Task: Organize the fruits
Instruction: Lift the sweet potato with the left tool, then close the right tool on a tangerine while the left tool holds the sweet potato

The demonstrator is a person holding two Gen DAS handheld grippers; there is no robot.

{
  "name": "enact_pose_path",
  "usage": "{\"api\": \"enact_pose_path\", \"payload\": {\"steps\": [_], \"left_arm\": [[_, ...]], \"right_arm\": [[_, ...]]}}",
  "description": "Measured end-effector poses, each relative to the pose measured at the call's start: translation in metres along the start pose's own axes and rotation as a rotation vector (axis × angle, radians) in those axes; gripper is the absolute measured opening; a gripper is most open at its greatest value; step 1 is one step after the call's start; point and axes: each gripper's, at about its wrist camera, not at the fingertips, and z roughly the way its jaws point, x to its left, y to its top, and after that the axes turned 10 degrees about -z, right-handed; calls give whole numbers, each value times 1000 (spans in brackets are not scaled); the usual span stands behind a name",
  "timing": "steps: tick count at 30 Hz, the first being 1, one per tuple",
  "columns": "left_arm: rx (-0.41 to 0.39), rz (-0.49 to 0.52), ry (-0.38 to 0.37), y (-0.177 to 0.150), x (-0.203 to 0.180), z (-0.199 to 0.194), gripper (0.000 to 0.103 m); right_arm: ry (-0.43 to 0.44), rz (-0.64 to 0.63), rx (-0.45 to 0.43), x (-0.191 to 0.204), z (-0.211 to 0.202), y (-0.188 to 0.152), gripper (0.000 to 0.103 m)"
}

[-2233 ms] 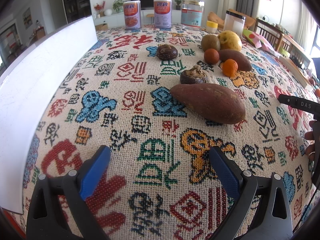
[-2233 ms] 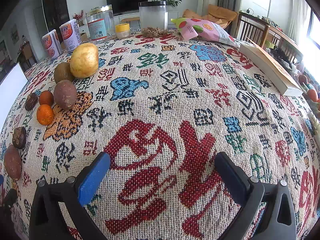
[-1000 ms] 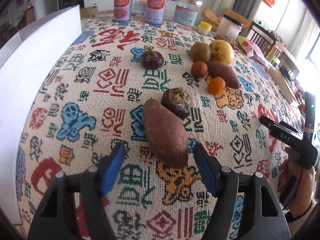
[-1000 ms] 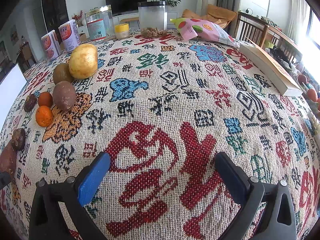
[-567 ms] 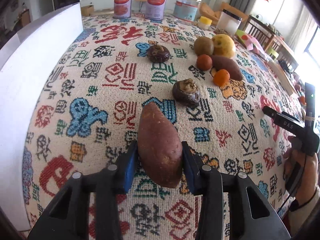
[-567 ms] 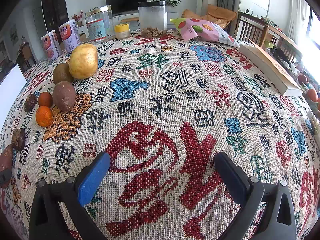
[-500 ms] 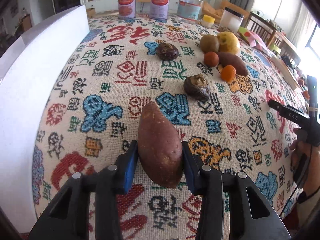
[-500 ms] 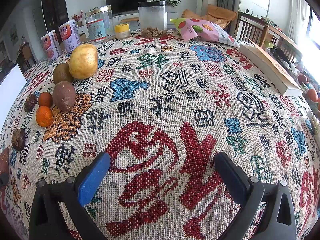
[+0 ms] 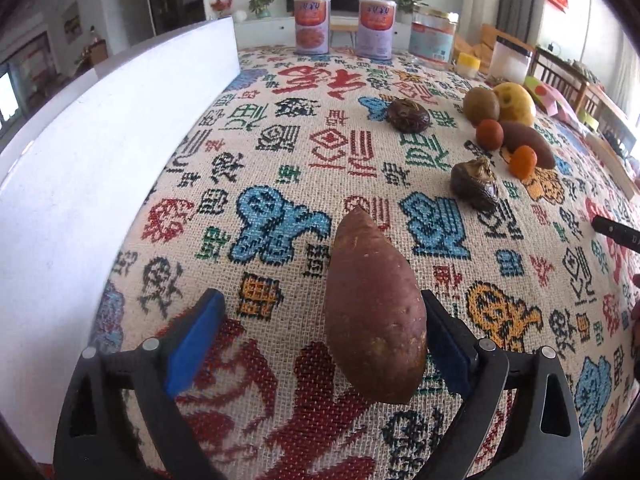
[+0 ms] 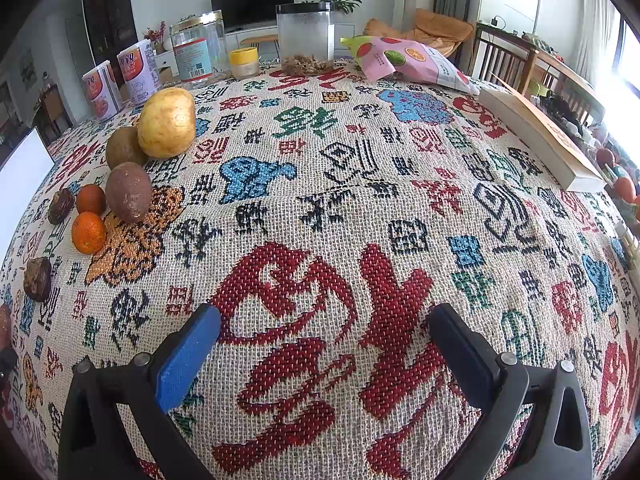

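Left gripper [image 9: 320,334] jaws opening, spread wide; sweet potato [image 9: 372,312] lies between them on the patterned tablecloth [image 9: 340,148], close against the right pad, clear of the left pad. Looks like a release, set down apart from the other produce to sort it. Ahead and to the right: dark water chestnut [image 9: 474,184], then the cluster with an orange [image 9: 523,161]. Right gripper [image 10: 326,350] spread, nothing between its jaws, hovering over bare cloth, probably waiting its turn.
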Motion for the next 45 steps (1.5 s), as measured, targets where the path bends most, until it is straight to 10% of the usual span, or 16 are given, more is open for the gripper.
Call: {"api": "enact_pose_path", "payload": {"steps": [6, 12, 20, 22, 45], "left_arm": [[2, -4, 1, 1, 0, 0, 98], [2, -4, 1, 1, 0, 0, 98], [2, -4, 1, 1, 0, 0, 99], [2, -4, 1, 1, 0, 0, 99], [2, -4, 1, 1, 0, 0, 99]], "right_arm": [[23, -4, 0, 3, -4, -1, 103], [370, -148, -95, 81, -29, 5, 84], [354, -192, -63, 146, 12, 61, 54], [311, -207, -56, 151, 15, 66, 31], [349, -354, -114, 90, -63, -58, 37]]}}
